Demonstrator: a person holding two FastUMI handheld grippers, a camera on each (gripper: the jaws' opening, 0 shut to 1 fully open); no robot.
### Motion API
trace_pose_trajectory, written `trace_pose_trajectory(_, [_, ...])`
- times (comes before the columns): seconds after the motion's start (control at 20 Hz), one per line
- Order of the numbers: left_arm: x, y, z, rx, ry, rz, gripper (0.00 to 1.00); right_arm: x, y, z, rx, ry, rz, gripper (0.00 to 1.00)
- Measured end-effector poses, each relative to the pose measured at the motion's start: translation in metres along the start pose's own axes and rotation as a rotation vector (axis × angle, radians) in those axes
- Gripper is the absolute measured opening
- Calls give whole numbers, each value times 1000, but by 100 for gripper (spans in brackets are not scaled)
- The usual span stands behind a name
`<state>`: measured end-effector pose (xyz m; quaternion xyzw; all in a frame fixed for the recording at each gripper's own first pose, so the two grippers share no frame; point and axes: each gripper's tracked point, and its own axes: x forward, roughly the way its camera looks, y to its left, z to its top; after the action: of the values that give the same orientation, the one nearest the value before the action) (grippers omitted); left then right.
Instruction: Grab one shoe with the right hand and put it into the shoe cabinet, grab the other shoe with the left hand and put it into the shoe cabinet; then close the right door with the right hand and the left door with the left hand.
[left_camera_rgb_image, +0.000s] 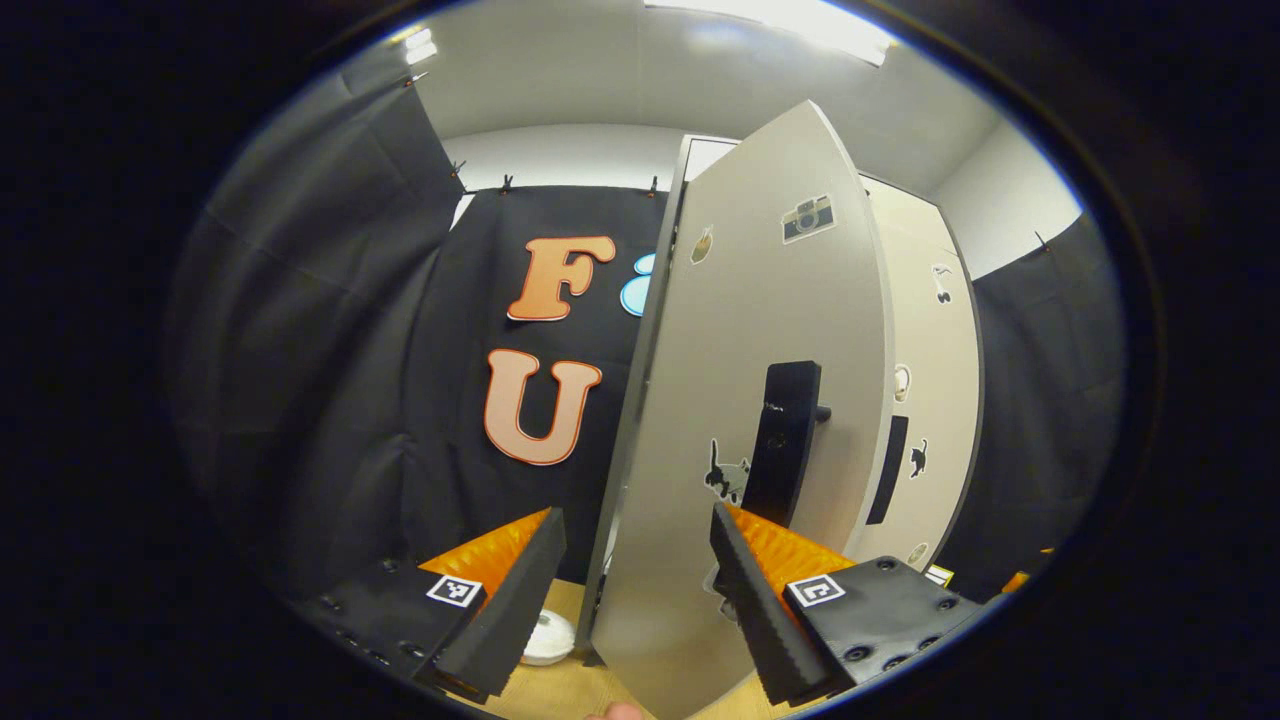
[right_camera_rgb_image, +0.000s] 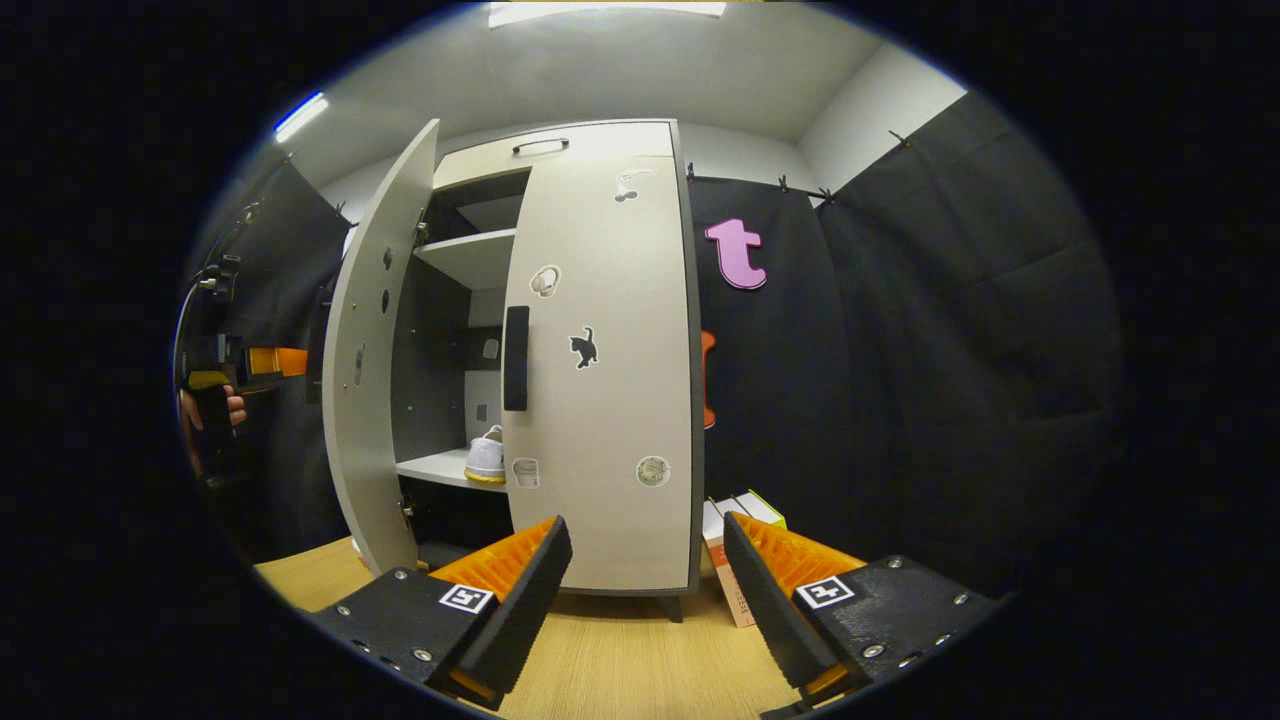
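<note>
Wooden floor (right_camera_rgb_image: 620, 660); cabinet (right_camera_rgb_image: 600, 400) left door (left_camera_rgb_image: 740, 400) ajar | both tools wide, empty

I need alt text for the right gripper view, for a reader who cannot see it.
A pale shoe cabinet stands on a wooden floor, its right door shut and its left door open, with a white shoe on a shelf inside. The open right gripper points at it.
</note>
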<state>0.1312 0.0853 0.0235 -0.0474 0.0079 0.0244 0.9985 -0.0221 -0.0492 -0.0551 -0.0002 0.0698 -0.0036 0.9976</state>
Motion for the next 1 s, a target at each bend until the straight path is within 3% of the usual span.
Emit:
trace_pose_trajectory(0.1, [6,-17,-4,22,14,-53,95,-2,-4,3,-4,-6,-13,94])
trace_pose_trajectory(0.3, [-3,-34,-7,28,-8,-83,94,-7,-8,8,-3,-19,-25,94])
trace_pose_trajectory(0.35, [-4,-40,-8,28,-8,-98,94,-7,-8,8,-5,-17,-28,90])
trace_pose_trajectory(0.45, [0,-55,-9,18,0,-127,99,-10,-11,8,-6,-15,-35,94])
trace_pose_trajectory(0.75, [27,-92,-20,2,38,-206,96,-15,-23,16,-10,-30,-70,94])
trace_pose_trajectory(1.0, [58,-103,-33,55,47,-200,96,-16,-29,15,-12,-25,-90,94])
